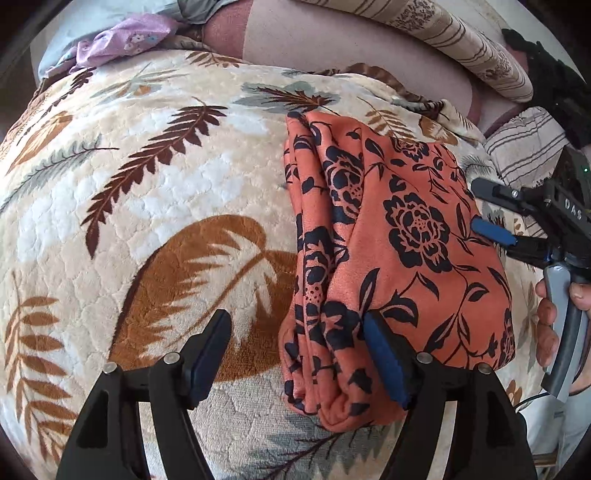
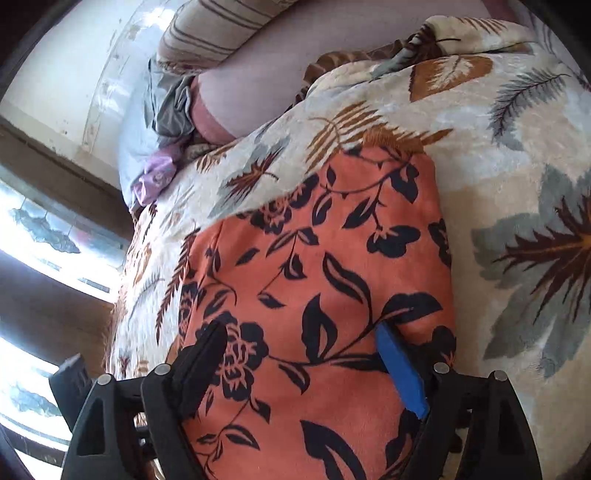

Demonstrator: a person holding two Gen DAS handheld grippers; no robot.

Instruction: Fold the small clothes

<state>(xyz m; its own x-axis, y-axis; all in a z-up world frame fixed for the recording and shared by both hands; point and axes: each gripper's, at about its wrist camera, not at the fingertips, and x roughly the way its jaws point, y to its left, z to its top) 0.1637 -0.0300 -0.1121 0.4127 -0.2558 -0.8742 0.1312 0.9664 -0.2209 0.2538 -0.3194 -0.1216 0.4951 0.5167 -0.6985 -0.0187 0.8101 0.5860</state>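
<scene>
A folded orange garment (image 1: 399, 236) with a dark floral print lies on a cream leaf-patterned blanket (image 1: 147, 155). My left gripper (image 1: 295, 325) hangs just over the garment's near left corner, jaws wide apart. One blue-padded finger is over the cloth and the other is over the blanket, with nothing gripped. My right gripper (image 1: 480, 206) reaches in from the right at the garment's right edge. In the right wrist view the right gripper (image 2: 301, 332) stands open above the orange garment (image 2: 325, 258), its fingers straddling the cloth without pinching it.
A purple flowered cloth (image 1: 125, 40) and a grey cloth (image 1: 203, 11) lie at the far end of the bed. A striped pillow (image 1: 461, 40) sits at the back right. A person's hand (image 1: 546, 325) holds the right gripper's handle. The bed's edge and a bright window (image 2: 44, 229) are left of the right gripper.
</scene>
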